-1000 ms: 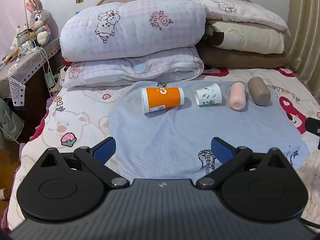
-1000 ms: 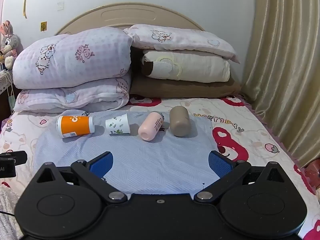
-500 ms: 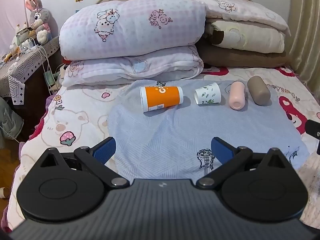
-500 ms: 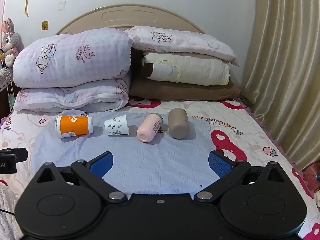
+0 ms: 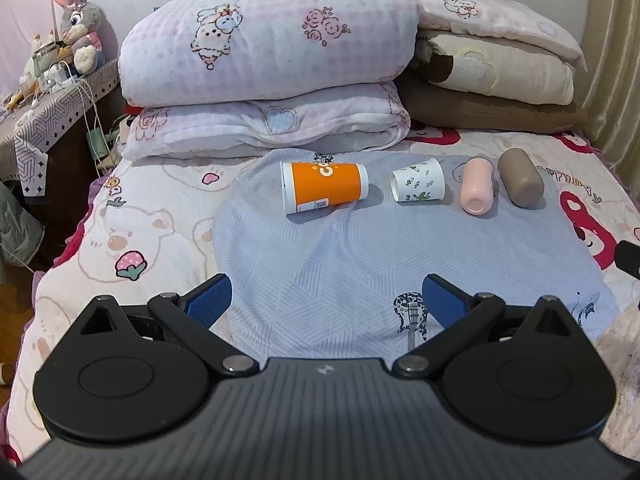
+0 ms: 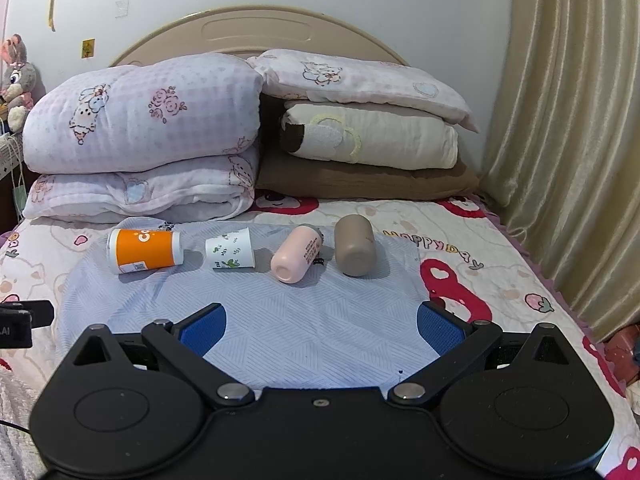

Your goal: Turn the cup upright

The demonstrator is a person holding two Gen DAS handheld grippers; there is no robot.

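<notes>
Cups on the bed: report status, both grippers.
Left hand-held gripper open, empty. Right hand-held gripper open, empty. Orange cup, leaf-print cup, pink cup, brown cup all on their sides, untouched. Path clear.

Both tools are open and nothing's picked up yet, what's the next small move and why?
Probably ease the left tool forward toward the orange cup. All four cups lie on their sides on the blue cloth, and the orange one sits nearly straight ahead of its open jaws, well short of contact.
</notes>
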